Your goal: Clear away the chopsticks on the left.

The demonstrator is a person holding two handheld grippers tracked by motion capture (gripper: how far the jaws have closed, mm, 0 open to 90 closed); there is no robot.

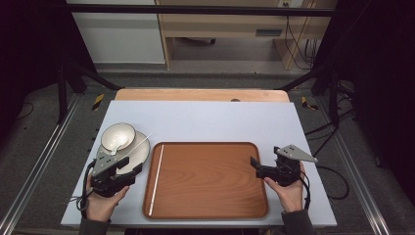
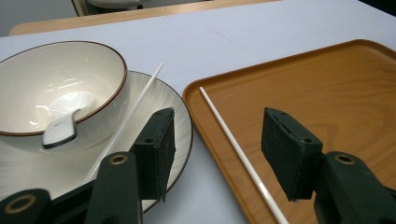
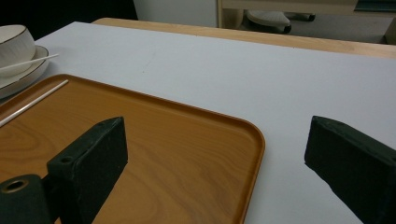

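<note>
Left side: a cream bowl [image 2: 60, 88] with a brown rim sits on a pale plate [image 2: 180, 123]. Inside the bowl lies a white ceramic spoon [image 2: 65, 119], its handle resting toward the near wall. One white chopstick [image 2: 135, 105] leans across the plate rim beside the bowl, just left of the left gripper's [image 2: 217, 156] left finger.

Left gripper: jaws stand apart, nothing between the pads. Its left finger [image 2: 156, 149] hangs above the plate's near edge, its right finger [image 2: 289, 151] above the tray. In the high view the gripper [image 1: 128, 167] sits at the near side of the plate.

Centre: a brown wood-grain tray [image 2: 327, 93] holds the second white chopstick [image 2: 233, 144], lying along the tray's left rim. It passes between the left gripper's two fingers, nearer the right one, below them and untouched.

Right side: right gripper [image 1: 254, 162] rests at the tray's right edge, jaws wide apart and gripping nothing. In the right gripper view its left finger [image 3: 91, 161] is over the tray's near right corner, its right finger [image 3: 350, 156] over the pale table cover [image 3: 303, 79]. The tray chopstick lies well away to the left of these fingers.
</note>
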